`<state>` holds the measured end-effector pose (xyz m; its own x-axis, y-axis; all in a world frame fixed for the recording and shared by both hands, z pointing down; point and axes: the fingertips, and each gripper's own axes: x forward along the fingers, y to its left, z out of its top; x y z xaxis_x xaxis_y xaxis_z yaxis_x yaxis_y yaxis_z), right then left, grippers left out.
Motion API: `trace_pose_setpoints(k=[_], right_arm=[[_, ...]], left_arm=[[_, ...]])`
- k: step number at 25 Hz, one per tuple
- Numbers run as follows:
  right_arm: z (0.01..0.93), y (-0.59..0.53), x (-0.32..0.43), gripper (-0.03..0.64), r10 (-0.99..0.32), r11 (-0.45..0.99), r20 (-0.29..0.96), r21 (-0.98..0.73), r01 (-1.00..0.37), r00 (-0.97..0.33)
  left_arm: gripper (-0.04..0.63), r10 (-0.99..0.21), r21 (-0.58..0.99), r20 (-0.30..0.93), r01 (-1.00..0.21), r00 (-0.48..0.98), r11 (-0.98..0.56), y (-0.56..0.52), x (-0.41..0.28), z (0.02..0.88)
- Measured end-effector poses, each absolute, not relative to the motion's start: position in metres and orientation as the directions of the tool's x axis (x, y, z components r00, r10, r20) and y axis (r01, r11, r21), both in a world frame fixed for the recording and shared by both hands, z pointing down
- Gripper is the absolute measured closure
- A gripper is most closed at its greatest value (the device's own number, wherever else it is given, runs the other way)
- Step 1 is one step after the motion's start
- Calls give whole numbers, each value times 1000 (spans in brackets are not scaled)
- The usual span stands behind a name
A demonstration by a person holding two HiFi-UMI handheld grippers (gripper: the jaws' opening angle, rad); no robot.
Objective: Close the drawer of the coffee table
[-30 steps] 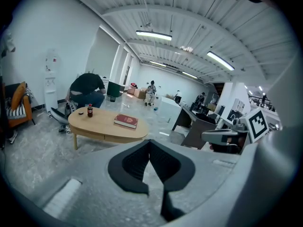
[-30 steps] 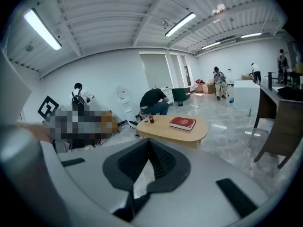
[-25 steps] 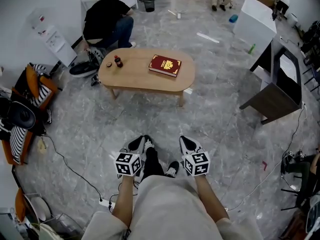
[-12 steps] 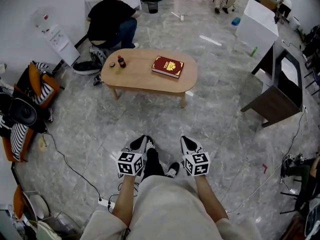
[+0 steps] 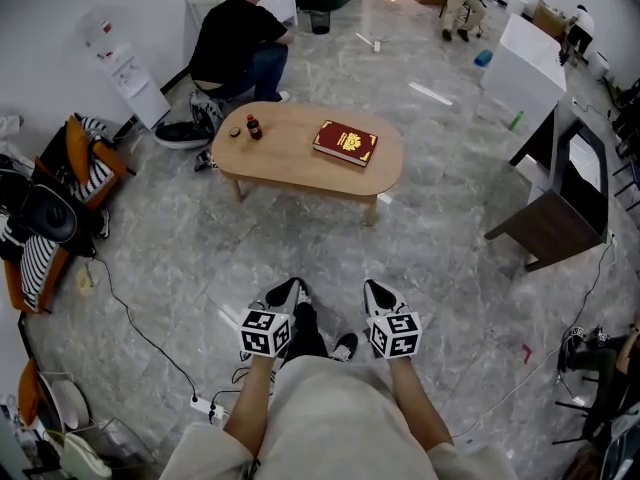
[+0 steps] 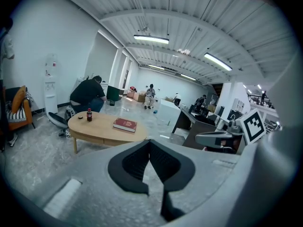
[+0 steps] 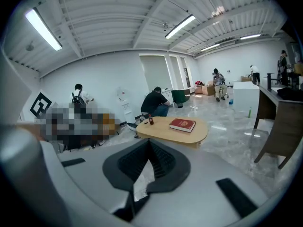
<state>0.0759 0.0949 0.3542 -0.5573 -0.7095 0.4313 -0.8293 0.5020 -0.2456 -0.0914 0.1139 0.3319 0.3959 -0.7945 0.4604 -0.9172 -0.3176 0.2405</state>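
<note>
Hand-held grippers: left hand-held gripper [image 5: 283,290] and right hand-held gripper [image 5: 378,293] are held side by side low in front of the person's body, above the floor; both point forward toward the table.
Left jaws: pressed together at the tips in the left gripper view [image 6: 150,143]; nothing between them.
Right jaws: likewise tip to tip in the right gripper view [image 7: 149,143]; nothing held.
Coffee table: the coffee table [image 5: 310,176] stands straight ahead, well apart from both hand-held grippers, with bare floor between.
Long axis: the oval worktop [image 5: 290,158] runs left to right across the head view, so 1 long side faces the person.
On it: a red book [image 5: 345,142] toward the right; a small dark bottle [image 5: 253,127] near the left end; a crouching person [image 5: 235,43] is just behind the far left end.
Drawer: no view shows a drawer standing out from the near long side; it reads flush, though the table is small in frame; the far side is hidden.
Judgement: this fits a drawer already shut, or 1 open on the hidden side; I cannot tell which.
Nearer hand: neither; the 2 are about level, the table centred between them or a trifle to the left.
</note>
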Motion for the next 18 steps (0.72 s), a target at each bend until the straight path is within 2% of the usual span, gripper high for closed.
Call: trace_pose_setpoints(k=[18], right_arm=[[357,89,64,601,-708,498,431,-257,-828,-560]], left_arm=[[586,-814,221,459,-933,358,-286,110,-74,333]])
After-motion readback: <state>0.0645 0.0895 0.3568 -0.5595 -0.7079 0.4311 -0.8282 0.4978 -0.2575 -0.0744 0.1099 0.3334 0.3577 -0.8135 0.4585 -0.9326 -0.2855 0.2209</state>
